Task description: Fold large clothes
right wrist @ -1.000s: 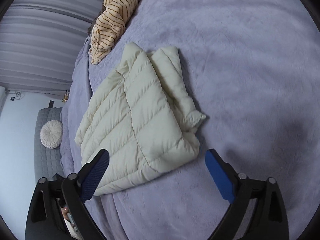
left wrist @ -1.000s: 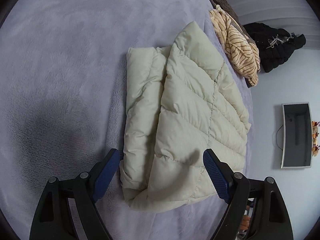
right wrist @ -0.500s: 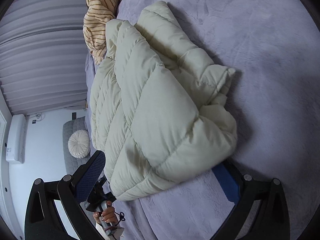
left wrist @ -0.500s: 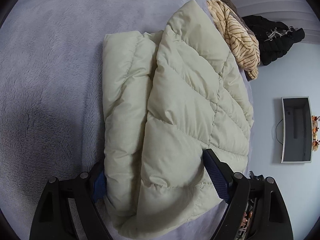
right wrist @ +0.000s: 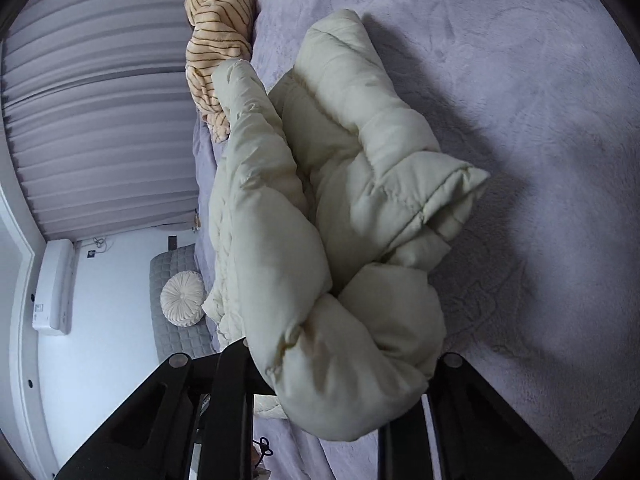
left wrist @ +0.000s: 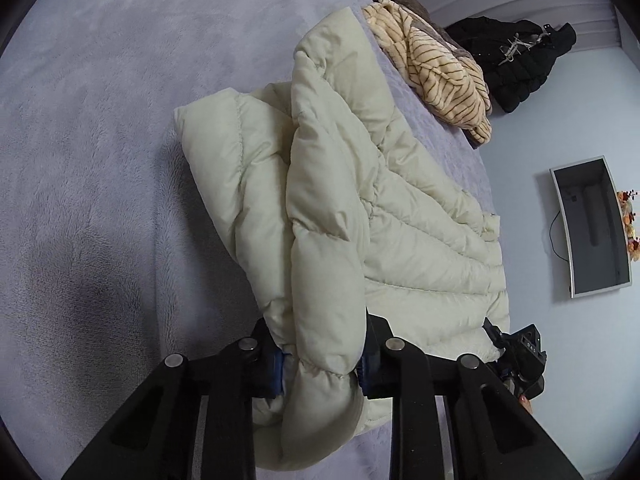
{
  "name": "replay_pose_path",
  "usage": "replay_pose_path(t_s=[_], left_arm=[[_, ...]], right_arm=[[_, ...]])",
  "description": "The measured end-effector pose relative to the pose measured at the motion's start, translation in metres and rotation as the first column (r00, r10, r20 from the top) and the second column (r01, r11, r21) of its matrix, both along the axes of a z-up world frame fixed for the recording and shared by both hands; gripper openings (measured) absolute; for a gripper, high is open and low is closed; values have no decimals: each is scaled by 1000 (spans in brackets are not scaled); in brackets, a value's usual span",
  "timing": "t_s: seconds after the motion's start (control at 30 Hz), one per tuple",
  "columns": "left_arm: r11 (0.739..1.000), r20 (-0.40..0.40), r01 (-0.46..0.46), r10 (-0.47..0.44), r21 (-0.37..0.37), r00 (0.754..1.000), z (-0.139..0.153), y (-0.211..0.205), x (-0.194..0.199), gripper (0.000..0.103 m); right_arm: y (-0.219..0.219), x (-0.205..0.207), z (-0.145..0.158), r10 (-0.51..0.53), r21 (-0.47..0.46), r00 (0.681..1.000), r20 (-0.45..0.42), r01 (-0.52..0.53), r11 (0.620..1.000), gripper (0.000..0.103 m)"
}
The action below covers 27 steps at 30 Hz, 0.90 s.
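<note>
Cream puffer jacket (left wrist: 340, 208), quilted and folded into a thick bundle, lies on the lilac fleece bed (left wrist: 92, 128), near that bed's edge. We see our left tongs (left wrist: 320, 364) pinching one near corner of the jacket, blue pads sunk into the padding; their jaws have just been closing with the fabric between them. Our right tongs (right wrist: 344, 364) have also just been closing and now squeeze the jacket's other bunched end, lifting it slightly off the bed. Beyond the jacket, a tan striped garment (left wrist: 440, 76) rests at the bed's far edge. Past that garment a black coat (left wrist: 516, 60) sits off the bed.
</note>
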State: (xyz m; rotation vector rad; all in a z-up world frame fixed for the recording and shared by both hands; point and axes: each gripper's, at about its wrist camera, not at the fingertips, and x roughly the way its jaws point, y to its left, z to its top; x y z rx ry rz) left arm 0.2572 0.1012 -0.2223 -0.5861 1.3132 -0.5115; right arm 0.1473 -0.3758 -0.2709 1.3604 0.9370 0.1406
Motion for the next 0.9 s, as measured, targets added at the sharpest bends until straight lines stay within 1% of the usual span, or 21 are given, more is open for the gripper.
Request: replay_pose_path(t_s=[0.13, 0.3, 0.37, 0.5, 0.6, 0.67, 0.7, 0.77, 0.8, 0.9], left_arm=[[1000, 0, 24, -24, -12, 1000, 9, 1, -13, 28], [999, -12, 46, -46, -9, 999, 13, 2, -42, 28], [999, -25, 48, -48, -5, 999, 10, 5, -54, 28], [998, -49, 50, -49, 26, 998, -4, 6, -70, 28], [999, -64, 29, -27, 33, 998, -15, 7, -74, 28], [999, -74, 13, -10, 37, 997, -15, 8, -74, 30], [998, -73, 9, -5, 57, 997, -12, 8, -74, 38], [992, -50, -1, 7, 123, 999, -3, 14, -77, 49], [990, -35, -2, 7, 138, 999, 2, 16, -77, 49], [985, -4, -25, 26, 174, 1000, 17, 28, -76, 49]], right_arm=[[-1, -10, 8, 5, 18, 1000, 17, -5, 1000, 19], [-2, -28, 11, 4, 35, 1000, 0, -4, 999, 19], [0, -38, 10, 8, 38, 1000, -16, -7, 999, 19], [2, -58, 1, 8, 54, 999, -51, -5, 999, 19], [2, -62, -12, 0, 60, 996, -86, 5, 998, 20], [2, -60, -16, -1, 55, 995, -99, 7, 998, 20], [1, -59, -16, 3, 50, 995, -102, 2, 999, 23], [0, -57, -10, 23, 13, 993, -114, -22, 1000, 28], [-1, -55, -5, 34, -14, 992, -125, -36, 999, 35], [-9, -57, 6, 39, -74, 989, -143, -50, 996, 46]])
